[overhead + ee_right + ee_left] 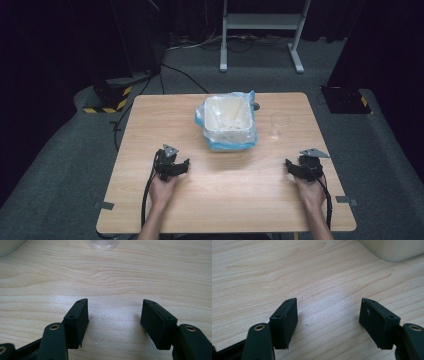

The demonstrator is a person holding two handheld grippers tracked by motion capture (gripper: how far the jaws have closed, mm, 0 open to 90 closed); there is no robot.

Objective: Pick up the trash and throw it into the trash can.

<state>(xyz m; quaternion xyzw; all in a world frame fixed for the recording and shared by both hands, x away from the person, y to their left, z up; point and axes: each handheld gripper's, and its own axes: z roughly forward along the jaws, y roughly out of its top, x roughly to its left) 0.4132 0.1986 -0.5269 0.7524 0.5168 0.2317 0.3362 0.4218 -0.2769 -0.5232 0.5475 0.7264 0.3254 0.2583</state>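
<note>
A white bin (228, 121) lined with a pale blue bag stands at the table's back centre. A clear plastic cup (279, 125) stands upright just right of it. My left gripper (176, 165) rests low over the wood at the front left, open, nothing between its jaws (328, 315). My right gripper (296, 167) sits at the front right, also open and empty (113, 313). The bin's corner (394, 250) shows at the top right of the left gripper view. In the right gripper view the cup's base (103, 243) is at the top edge.
The wooden table (225, 200) stands on grey carpet. A white metal stand (260, 30) stands behind it, and black equipment bases with yellow-black tape (107, 97) sit at the back left. Cables trail across the floor.
</note>
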